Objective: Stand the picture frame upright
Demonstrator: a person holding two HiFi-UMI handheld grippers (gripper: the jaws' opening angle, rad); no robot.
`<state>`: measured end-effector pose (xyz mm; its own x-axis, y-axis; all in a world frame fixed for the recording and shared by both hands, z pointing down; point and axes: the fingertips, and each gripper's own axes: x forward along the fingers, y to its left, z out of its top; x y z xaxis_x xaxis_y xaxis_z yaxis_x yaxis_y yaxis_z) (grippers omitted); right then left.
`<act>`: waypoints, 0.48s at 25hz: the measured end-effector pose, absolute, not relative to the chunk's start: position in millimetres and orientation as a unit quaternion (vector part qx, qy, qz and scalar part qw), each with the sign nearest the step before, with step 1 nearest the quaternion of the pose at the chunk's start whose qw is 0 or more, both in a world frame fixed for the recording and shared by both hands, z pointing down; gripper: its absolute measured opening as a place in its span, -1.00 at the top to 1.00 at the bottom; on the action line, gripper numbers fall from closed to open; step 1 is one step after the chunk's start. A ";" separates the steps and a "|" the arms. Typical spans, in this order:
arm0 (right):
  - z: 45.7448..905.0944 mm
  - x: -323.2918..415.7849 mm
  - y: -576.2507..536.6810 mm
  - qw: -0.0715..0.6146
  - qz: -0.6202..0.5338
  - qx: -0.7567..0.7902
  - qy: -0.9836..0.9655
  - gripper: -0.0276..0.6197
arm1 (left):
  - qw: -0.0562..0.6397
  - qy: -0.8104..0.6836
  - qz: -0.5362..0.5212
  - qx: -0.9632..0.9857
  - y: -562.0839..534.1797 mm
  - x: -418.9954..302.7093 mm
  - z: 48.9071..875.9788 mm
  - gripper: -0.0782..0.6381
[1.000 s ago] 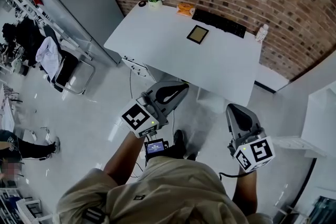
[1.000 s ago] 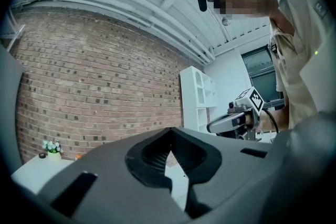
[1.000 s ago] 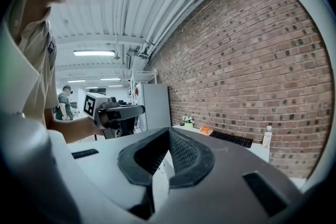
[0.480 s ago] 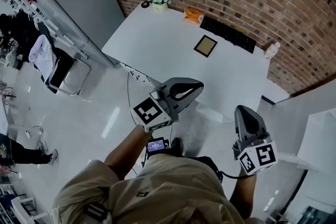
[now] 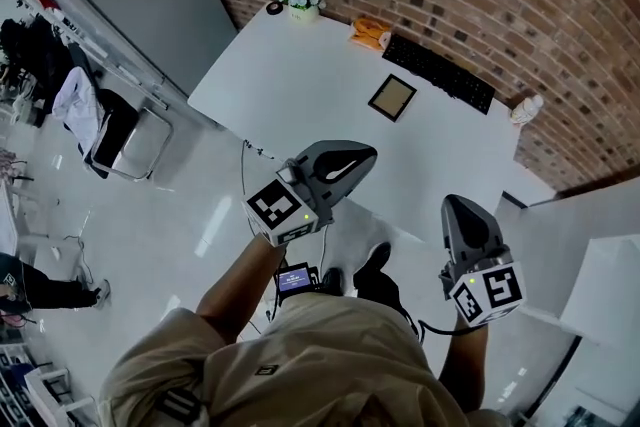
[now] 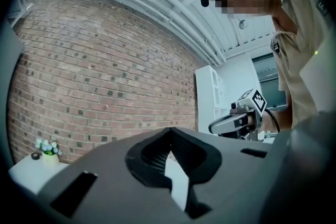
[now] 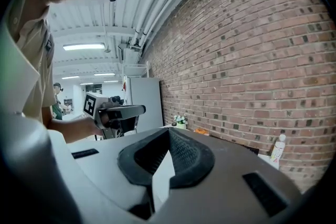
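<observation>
Surface (image 5: pixel 290 75) nearer than second ago; frame (image 5: pixel 392 98) flat on it, beyond reach. My left gripper (image 5: pixel 366 156), right gripper (image 5: pixel 461 204): jaws closed, empty. Approach only.

There's the picture frame (image 5: pixel 392 97), lying flat on the white counter (image 5: pixel 300 75) just beside the black keyboard (image 5: pixel 438 73). Left claw (image 5: pixel 362 156) and right claw (image 5: pixel 460 207) hang by the near edge, well apart from it.
</observation>
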<state>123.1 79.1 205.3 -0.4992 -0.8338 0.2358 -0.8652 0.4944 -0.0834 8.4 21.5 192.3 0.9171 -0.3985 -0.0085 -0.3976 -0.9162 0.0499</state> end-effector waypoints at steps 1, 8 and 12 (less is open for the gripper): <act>207.5 127.5 70.7 0.083 0.096 0.490 -0.862 0.91 | 0.025 -0.209 -0.007 0.978 13.8 12.1 194.1 0.76; 224.5 166.1 8.5 0.088 0.091 0.464 -0.877 0.91 | 0.018 -0.243 0.011 0.970 -46.2 49.4 209.3 0.76; 242.1 182.8 -18.4 0.097 0.093 0.450 -0.883 0.91 | 0.016 -0.260 0.019 0.965 -71.8 64.4 221.1 0.76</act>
<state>182.8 -18.4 242.1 -0.5761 -0.7766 0.2551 -0.8127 0.5775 -0.0772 64.4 -71.8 221.1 0.8641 -0.5012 0.0451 -0.5025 -0.8643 0.0210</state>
